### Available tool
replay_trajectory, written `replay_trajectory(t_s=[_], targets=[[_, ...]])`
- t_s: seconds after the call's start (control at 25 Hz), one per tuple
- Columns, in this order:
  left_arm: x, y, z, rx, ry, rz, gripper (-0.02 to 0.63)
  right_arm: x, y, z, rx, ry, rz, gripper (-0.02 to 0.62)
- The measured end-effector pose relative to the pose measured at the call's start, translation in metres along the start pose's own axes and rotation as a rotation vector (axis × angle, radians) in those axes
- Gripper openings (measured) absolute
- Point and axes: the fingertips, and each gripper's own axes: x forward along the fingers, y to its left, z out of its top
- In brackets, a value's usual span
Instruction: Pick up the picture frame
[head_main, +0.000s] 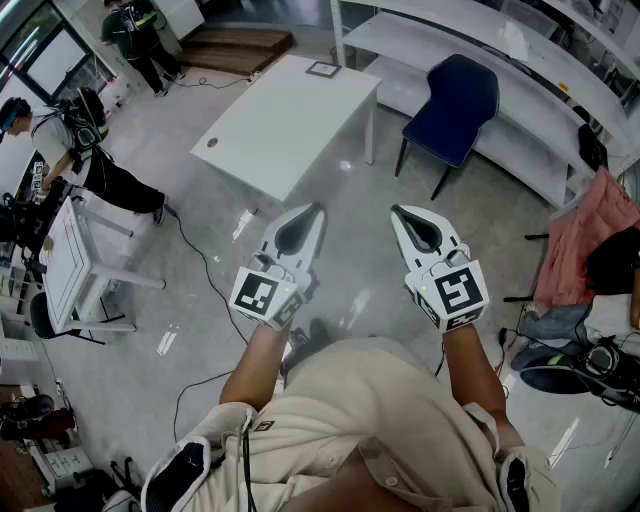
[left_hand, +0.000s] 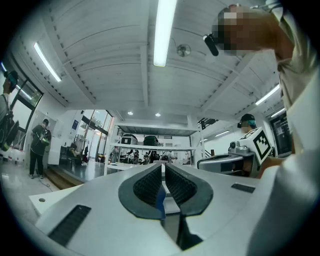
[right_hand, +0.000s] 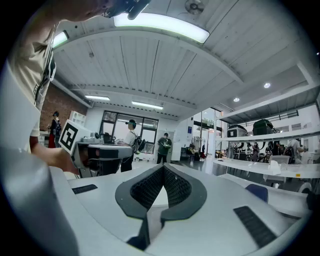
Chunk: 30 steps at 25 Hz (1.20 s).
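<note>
The picture frame (head_main: 323, 69) is a small dark-edged square lying at the far end of a white table (head_main: 280, 125) across the room. Both grippers are held at waist height, well short of that table and pointing toward it. My left gripper (head_main: 316, 208) is shut with nothing between its pads, and its jaws (left_hand: 163, 165) meet at the tips. My right gripper (head_main: 397, 210) is likewise shut and empty, its tips (right_hand: 163, 167) together. The frame does not show in either gripper view.
A dark blue chair (head_main: 455, 100) stands right of the table, before long white shelves (head_main: 520, 60). A second white table (head_main: 75, 255) stands at the left with a person (head_main: 70, 150) beside it. Black cables (head_main: 200, 260) run over the grey floor. Pink cloth (head_main: 590, 240) and bags sit at right.
</note>
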Motion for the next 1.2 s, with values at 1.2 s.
replay_trajectory(t_s=[1.2], targets=[[0.043,-0.022,-0.021,0.015,0.049,-0.003,0.032,-0.017,-0.054,-0.022,0.102,-0.022,-0.015,0.026]])
